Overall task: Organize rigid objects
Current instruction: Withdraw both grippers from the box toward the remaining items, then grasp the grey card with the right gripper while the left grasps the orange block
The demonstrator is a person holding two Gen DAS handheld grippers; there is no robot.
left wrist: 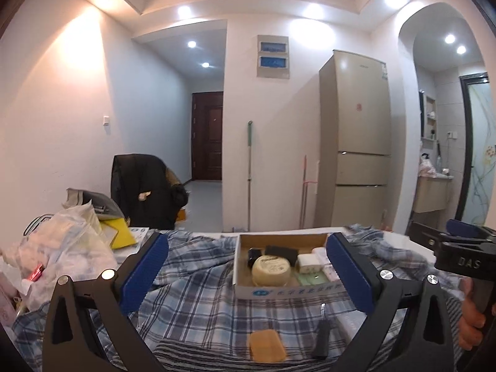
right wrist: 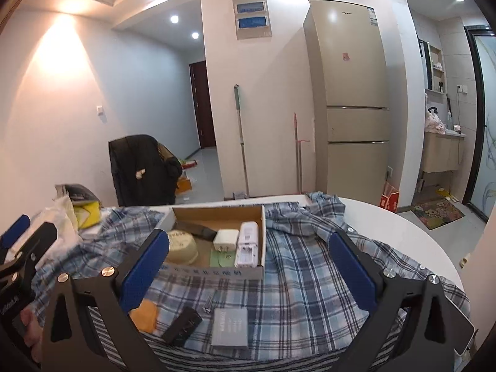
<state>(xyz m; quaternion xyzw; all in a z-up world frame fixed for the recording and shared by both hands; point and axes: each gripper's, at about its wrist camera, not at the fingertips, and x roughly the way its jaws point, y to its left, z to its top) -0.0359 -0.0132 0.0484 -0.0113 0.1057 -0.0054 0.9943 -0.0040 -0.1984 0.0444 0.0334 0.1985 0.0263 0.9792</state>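
A shallow cardboard box lies on a blue plaid cloth. In it are a round cream tin, a black block, a white plug adapter and a white case. In front of the box lie an orange pad, a black bar and a grey card. My left gripper is open and empty above them. My right gripper is open and empty; it also shows at the right edge of the left wrist view.
Plastic bags and a yellow packet pile up at the left. A chair with a black jacket stands behind the table. A fridge and a mop stand by the far wall. The white table edge curves right.
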